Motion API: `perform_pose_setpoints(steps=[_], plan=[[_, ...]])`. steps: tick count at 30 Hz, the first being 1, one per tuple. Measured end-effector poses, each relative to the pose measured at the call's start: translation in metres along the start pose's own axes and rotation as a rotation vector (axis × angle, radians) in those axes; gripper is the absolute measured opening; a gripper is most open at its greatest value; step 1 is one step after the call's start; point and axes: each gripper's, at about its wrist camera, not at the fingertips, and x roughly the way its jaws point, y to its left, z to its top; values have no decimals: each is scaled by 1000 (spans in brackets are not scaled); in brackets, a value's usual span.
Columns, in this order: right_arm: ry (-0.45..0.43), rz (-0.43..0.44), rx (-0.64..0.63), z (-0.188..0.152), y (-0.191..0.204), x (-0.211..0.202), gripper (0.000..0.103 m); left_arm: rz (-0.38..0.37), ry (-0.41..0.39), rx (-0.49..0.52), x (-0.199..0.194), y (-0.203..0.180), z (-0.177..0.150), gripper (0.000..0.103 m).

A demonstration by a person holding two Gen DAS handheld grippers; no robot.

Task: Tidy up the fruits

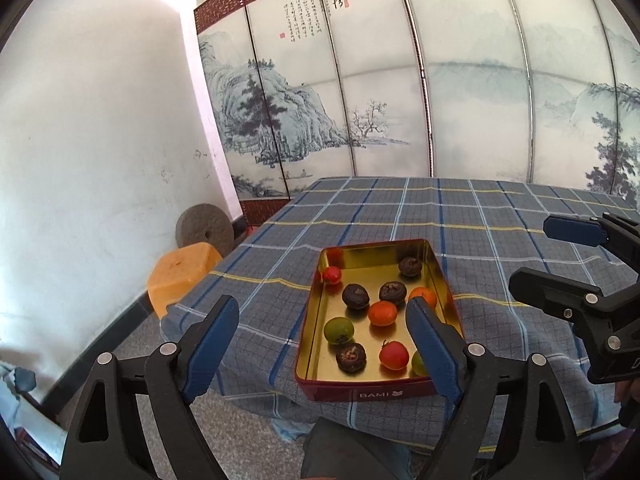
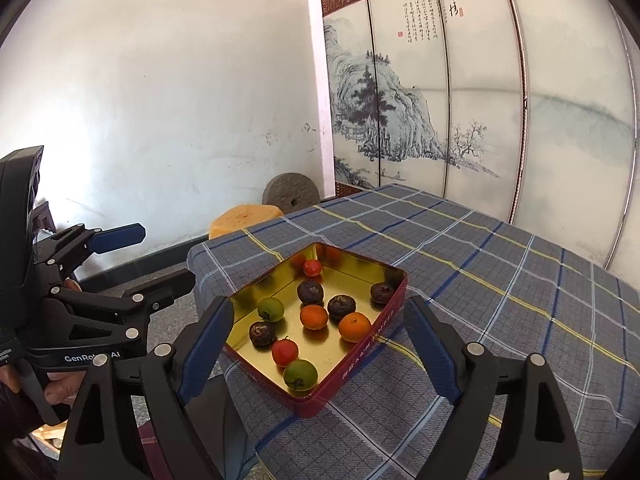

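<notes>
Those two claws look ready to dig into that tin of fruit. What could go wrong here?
The fruits are round and loose, so a red one might roll away when nudged. The tin sits near the table's corner and could slide off if pushed. Both open grippers, left and right, might collide.

We see a red tin (image 2: 362, 354) with a gold inside, holding red tomatoes (image 2: 285, 353), orange tangerines (image 2: 354, 327), green fruits (image 2: 300, 374) and dark brown wrinkled fruits (image 2: 310, 291). The desk's cloth (image 1: 480, 236) is grey-blue plaid with white, blue and yellow lines. Our grippers are black with blue pads (image 1: 214, 338); the stool (image 1: 182, 280) is orange.
</notes>
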Motion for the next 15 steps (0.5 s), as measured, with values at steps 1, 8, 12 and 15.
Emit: perform_pose_setpoints(steps=[1, 8, 12, 15], plan=[[-6, -3, -1, 0, 1, -4, 86, -3, -7, -1, -4, 0, 1, 87], [-38, -31, -3, -1, 1, -29, 91, -10, -51, -5, -28, 3, 3, 91], [-45, -54, 1, -7, -6, -40, 96, -8, -72, -12, -37, 4, 5, 92], [-18, -93, 24, -17, -26, -41, 97, -17, -80, -25, -42, 6, 7, 92]])
